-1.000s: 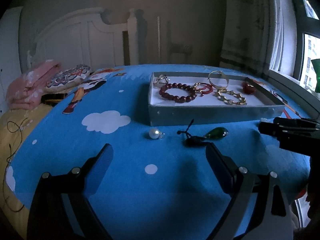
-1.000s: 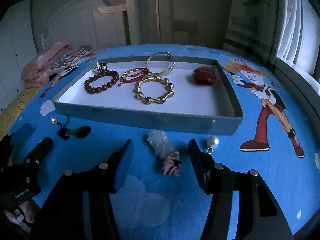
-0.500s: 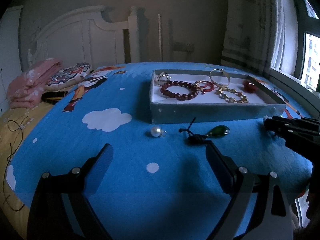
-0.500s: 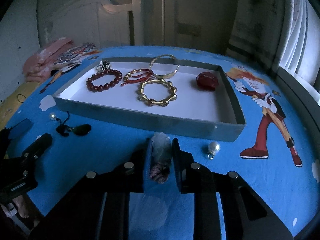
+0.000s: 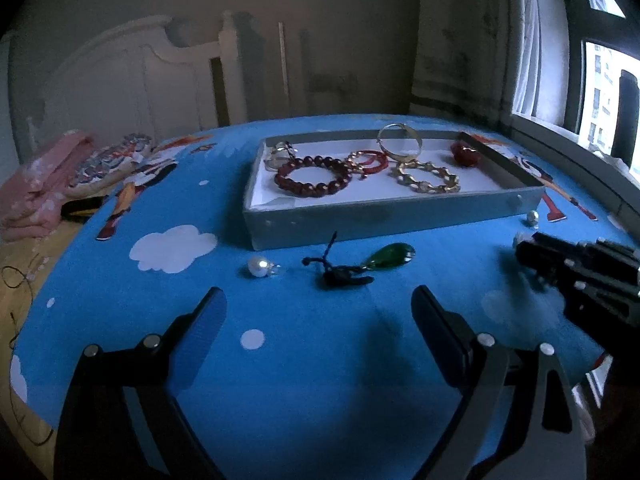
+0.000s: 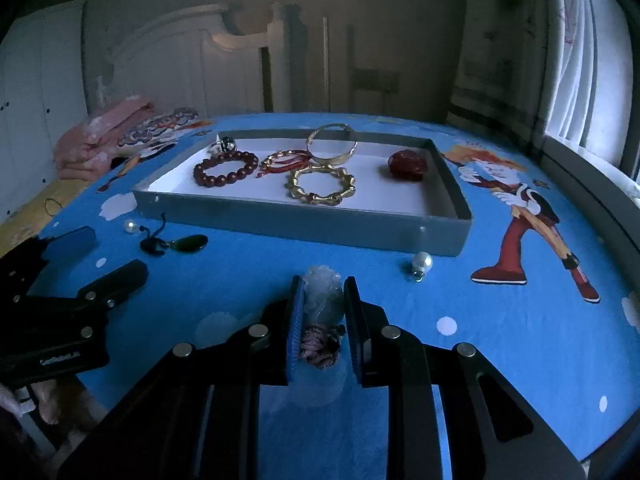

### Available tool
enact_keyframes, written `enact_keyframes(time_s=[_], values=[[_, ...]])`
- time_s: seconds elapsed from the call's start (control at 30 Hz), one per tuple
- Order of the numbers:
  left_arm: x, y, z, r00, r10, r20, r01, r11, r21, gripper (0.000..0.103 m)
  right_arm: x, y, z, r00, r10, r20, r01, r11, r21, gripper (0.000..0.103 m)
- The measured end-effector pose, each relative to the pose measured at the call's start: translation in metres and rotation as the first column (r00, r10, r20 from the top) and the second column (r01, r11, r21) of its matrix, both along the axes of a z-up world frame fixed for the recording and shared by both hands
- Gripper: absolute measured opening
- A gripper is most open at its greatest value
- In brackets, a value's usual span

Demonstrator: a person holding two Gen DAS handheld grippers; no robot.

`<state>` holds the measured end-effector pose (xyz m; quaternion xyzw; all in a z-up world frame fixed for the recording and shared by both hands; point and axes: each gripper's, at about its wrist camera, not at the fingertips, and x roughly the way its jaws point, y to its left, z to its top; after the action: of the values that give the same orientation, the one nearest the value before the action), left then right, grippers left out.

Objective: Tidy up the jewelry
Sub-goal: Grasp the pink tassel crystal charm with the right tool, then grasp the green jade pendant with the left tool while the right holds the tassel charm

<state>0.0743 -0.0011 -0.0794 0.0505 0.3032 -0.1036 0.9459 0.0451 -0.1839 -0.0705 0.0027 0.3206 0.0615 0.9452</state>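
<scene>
My right gripper is shut on a pale translucent pendant with a pink knotted cord, just above the blue bedspread in front of the grey tray. The tray holds a red bead bracelet, a gold chain bracelet, a gold bangle and a red stone. My left gripper stands open with nothing between its fingers, short of a green pendant on a black cord and a pearl. A second pearl lies right of the right gripper.
Folded pink cloth and a patterned pillow lie at the far left by the white headboard. A window and curtain run along the right. The bed's near edge is close below both grippers.
The right jaws have closed onto the pale pendant, which lay loose between them before, and the gripper has shifted slightly towards the tray. The left gripper has stayed open and nearly still.
</scene>
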Motion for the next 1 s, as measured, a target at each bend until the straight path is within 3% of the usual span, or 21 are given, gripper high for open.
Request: enact_keyframes(time_s=[0.13, 0.4, 0.57, 0.77, 1.0], values=[[0.012, 0.000, 0.005, 0.999, -0.032, -0.044, 0.030, 0.999, -0.042, 0.090, -0.004, -0.004, -0.003, 1.000, -0.010, 0.007, 0.010, 1.000, 0.023, 0.021], [0.033, -0.020, 0.009, 0.994, -0.072, -0.077, 0.070, 0.997, -0.025, 0.087, -0.005, -0.009, -0.005, 1.000, -0.013, 0.004, 0.012, 0.999, 0.045, 0.022], [0.046, -0.019, 0.005, 0.983, -0.083, -0.161, 0.072, 0.994, -0.077, 0.087, -0.006, -0.009, -0.005, 1.000, -0.012, 0.003, 0.012, 0.999, 0.052, 0.022], [0.033, -0.033, 0.002, 0.974, -0.164, -0.153, 0.160, 0.986, -0.041, 0.060, -0.006, -0.010, -0.005, 1.000, -0.012, 0.003, 0.012, 0.999, 0.053, 0.022], [0.002, -0.043, 0.001, 0.952, -0.273, -0.136, 0.270, 0.962, -0.042, 0.052, -0.007, -0.010, -0.005, 1.000, -0.021, 0.003, 0.021, 0.998, 0.057, 0.022]])
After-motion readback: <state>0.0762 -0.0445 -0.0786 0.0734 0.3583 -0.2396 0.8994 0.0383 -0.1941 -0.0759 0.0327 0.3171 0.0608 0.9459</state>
